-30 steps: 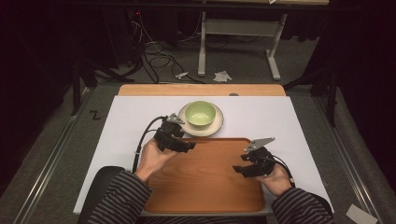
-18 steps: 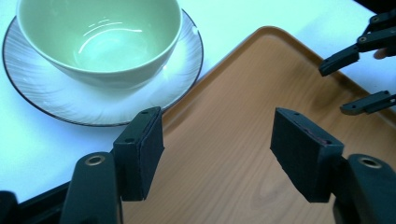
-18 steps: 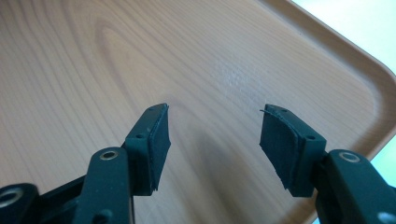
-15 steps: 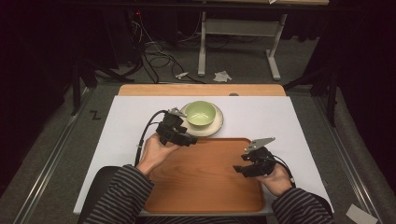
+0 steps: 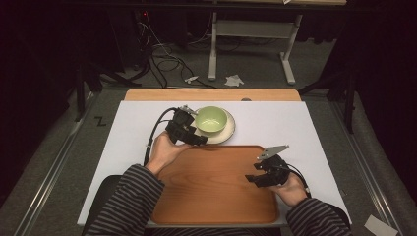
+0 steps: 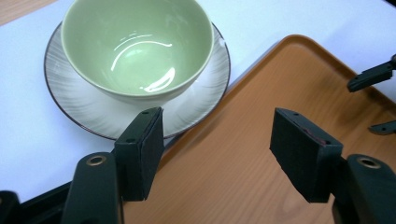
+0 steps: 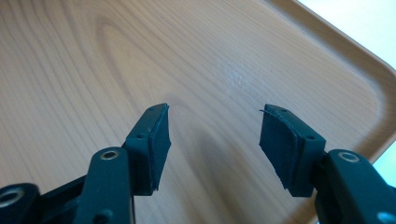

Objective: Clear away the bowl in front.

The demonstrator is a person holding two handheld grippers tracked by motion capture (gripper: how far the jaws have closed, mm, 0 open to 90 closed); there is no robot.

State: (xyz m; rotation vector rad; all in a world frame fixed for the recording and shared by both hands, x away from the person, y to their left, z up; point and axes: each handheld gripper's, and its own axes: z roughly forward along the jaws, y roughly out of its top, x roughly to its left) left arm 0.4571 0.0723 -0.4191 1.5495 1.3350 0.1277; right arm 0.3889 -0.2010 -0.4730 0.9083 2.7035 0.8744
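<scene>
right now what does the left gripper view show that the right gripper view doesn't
Left gripper view: the glossy pale green ceramic bowl, empty, standing on a round white plate with a dark rim, which lies on the white table cover; the open left gripper is beside the plate's edge. Right gripper view: the open right gripper, nothing between its jaws. Both: the brown wooden tray.

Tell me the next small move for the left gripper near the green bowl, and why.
Probably ease the left gripper forward until its open jaws straddle the plate's near rim. The jaws stand apart, just short of that rim, gripping nothing. The green bowl sits on the plate, right beside the wooden tray, so the pair likely goes there.
</scene>
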